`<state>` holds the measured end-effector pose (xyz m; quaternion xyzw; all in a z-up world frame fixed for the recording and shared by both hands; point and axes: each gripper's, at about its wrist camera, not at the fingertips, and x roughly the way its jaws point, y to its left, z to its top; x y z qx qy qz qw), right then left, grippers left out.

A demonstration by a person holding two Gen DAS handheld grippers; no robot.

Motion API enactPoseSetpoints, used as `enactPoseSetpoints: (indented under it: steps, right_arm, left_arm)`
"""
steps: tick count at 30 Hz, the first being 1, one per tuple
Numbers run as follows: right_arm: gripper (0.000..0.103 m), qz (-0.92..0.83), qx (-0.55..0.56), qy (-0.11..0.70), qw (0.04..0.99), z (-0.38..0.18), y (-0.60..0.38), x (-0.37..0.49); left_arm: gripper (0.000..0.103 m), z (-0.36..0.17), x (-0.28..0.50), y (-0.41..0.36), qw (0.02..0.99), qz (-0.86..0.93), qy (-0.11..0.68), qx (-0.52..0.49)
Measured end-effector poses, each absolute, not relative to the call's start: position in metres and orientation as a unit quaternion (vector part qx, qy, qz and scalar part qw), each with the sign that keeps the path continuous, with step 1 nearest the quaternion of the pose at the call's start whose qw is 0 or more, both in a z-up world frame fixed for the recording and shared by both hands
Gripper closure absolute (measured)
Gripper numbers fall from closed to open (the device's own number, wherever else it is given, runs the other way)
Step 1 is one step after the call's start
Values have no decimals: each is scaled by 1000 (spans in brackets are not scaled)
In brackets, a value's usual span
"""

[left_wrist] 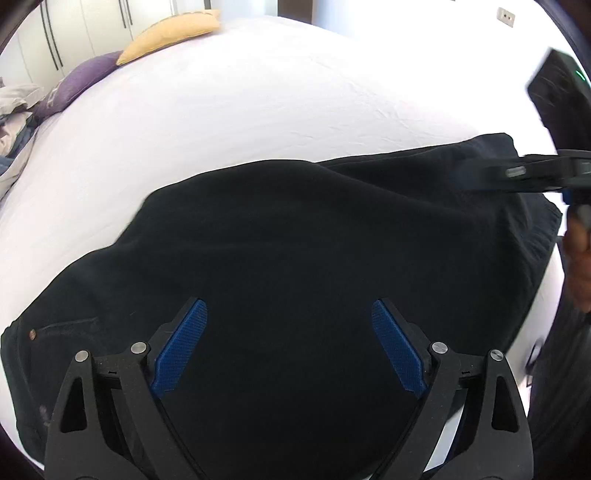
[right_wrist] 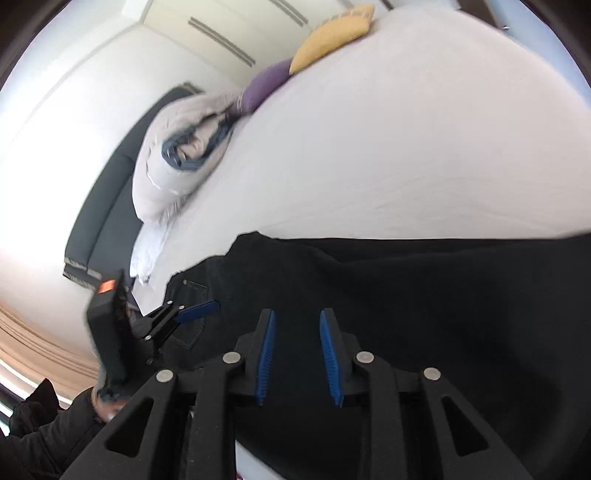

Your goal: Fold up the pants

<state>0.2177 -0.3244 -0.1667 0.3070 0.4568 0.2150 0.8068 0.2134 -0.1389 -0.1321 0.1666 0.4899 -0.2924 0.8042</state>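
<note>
Black pants [left_wrist: 295, 240] lie folded on a white bed [left_wrist: 221, 103], filling the near part of both views; they also show in the right wrist view [right_wrist: 424, 295]. A rivet and pocket seam show at the pants' left end. My left gripper [left_wrist: 290, 310] hovers over the pants, open wide and empty, blue pads apart. My right gripper [right_wrist: 297, 317] is over the pants too, its pads a small gap apart with nothing between them. The right gripper shows blurred at the right edge of the left wrist view [left_wrist: 532, 173]; the left gripper shows at the left of the right wrist view [right_wrist: 192, 312].
A yellow pillow [left_wrist: 173, 31] and a purple pillow [left_wrist: 81, 81] lie at the bed's far side. A bundled pale duvet [right_wrist: 184, 151] lies by a dark headboard [right_wrist: 103, 206]. White wardrobe doors [left_wrist: 92, 22] stand behind. The bed's near edge runs under the grippers.
</note>
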Motion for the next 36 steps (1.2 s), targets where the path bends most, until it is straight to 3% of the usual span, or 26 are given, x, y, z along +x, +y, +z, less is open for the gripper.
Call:
enactPoseSetpoints:
  steps: [2, 3, 6, 14, 15, 18, 20, 21, 24, 25, 26, 35, 36]
  right_arm:
    - [78, 179, 310, 486, 797, -194, -326, 245]
    - [103, 157, 323, 494, 792, -209, -337, 254]
    - [103, 126, 374, 470, 789, -220, -352, 254]
    - [103, -54, 330, 420, 843, -187, -423, 216]
    - [97, -60, 322, 412, 850, -179, -424, 211]
    - [92, 34, 372, 362, 854, -152, -408, 191]
    - [77, 111, 368, 366, 848, -148, -364, 193]
    - [74, 138, 364, 376, 841, -152, -345, 194]
    - [74, 121, 365, 418, 823, -184, -329, 188]
    - [78, 93, 380, 427, 815, -200, -343, 179]
    - [103, 80, 403, 420, 809, -211, -363, 171]
    - [103, -99, 389, 368, 839, -188, -527, 62]
    - [95, -116, 386, 369, 837, -178, -528, 52]
  left_arm:
    - [12, -137, 219, -147, 804, -291, 489, 174]
    - [12, -140, 221, -150, 804, -288, 488, 178]
    - [12, -150, 232, -154, 808, -271, 494, 172]
    - [11, -149, 259, -143, 827, -242, 491, 132]
    - [11, -147, 258, -142, 828, -239, 489, 131]
    - [11, -142, 250, -143, 834, -243, 481, 119]
    - [11, -143, 252, -151, 833, -246, 480, 120]
    - [11, -148, 254, -144, 832, -247, 481, 124]
    - [11, -155, 250, -158, 821, -250, 489, 154]
    - [11, -158, 249, -160, 820, -250, 489, 163]
    - [10, -160, 248, -160, 821, -251, 486, 165]
    - [8, -170, 258, -146, 820, -228, 505, 144]
    - [8, -170, 258, -144, 820, -224, 507, 142]
